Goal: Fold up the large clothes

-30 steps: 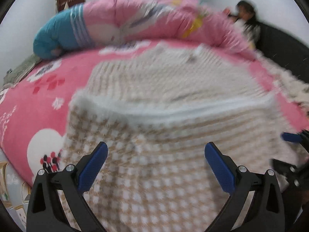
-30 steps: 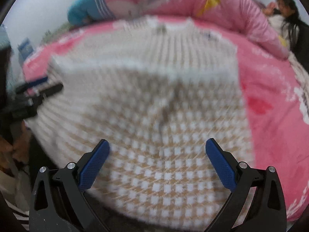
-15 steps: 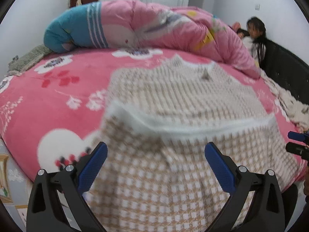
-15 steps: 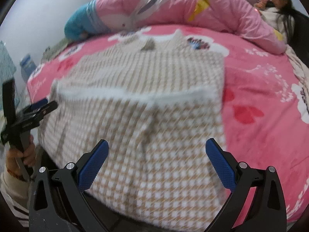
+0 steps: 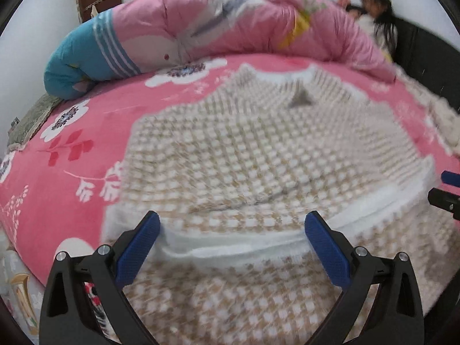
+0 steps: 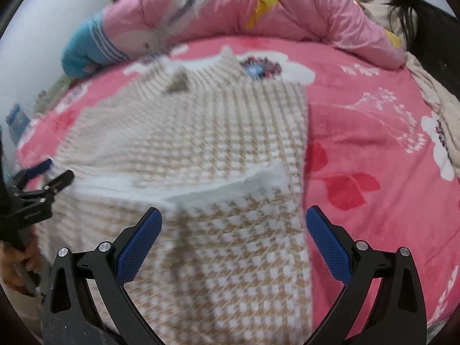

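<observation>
Garment [image 5: 258, 155] in a beige-and-white check knit lies spread on the pink floral bed [image 5: 86, 120], its collar pointing away toward the rolled pink quilt [image 5: 230, 23] at the far side. A fluffy white edge [image 5: 235, 244] crosses the cloth near the front; a second ago this edge sat farther up the garment, and it now lies just ahead of the fingertips in both views — the cameras have moved in over the near part. The left gripper [image 5: 231, 247] hangs with its blue pads spread wide and nothing between them. The right gripper [image 6: 233, 241] is likewise spread and empty over the garment's right half. That suggests one fold is laid down and both tools are free — the next grab looks likely at the white edge or the side hems. A person sits at the far right, beyond the quilt.
</observation>
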### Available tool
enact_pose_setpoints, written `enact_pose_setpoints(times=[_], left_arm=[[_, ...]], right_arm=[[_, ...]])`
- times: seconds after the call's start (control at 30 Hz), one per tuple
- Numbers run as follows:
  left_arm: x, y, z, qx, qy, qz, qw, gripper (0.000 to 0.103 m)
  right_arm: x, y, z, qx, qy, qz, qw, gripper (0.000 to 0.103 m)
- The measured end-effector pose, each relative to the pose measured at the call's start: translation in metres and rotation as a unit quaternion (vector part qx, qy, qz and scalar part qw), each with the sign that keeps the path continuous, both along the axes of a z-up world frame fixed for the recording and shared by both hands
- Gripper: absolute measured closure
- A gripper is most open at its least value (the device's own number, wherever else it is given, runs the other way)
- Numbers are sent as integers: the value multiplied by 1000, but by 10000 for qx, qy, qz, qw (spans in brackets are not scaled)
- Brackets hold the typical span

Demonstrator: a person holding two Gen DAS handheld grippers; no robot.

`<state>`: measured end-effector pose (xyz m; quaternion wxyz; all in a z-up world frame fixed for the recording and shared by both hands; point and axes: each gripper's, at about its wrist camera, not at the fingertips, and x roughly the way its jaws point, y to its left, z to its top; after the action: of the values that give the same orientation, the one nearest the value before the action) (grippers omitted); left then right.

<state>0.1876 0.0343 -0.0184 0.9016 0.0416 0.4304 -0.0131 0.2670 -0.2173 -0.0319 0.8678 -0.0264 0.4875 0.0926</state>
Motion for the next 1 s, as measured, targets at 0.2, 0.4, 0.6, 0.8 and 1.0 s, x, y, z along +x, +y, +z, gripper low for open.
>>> enact_pose_setpoints(times=[0.2, 0.4, 0.6, 0.8, 1.0], left_arm=[[7, -9, -11, 280, 57, 195, 9994, 4], [10, -4, -12, 140, 180, 330, 9992, 4], [12, -4, -14, 89, 186, 389, 9990, 4], [11, -3, -15, 65, 170, 406, 9990, 4], [11, -3, -15, 66, 163, 410, 9990, 4]], right_arm=[[11, -6, -23, 144, 300, -69, 9994, 7], [14, -16, -31, 391, 553, -158, 9976, 7], [17, -42, -44, 1234, 959, -339, 9871, 7], [12, -38, -44, 984, 884, -291, 9908, 7], [11, -34, -44, 918, 895, -274, 9914, 7]])
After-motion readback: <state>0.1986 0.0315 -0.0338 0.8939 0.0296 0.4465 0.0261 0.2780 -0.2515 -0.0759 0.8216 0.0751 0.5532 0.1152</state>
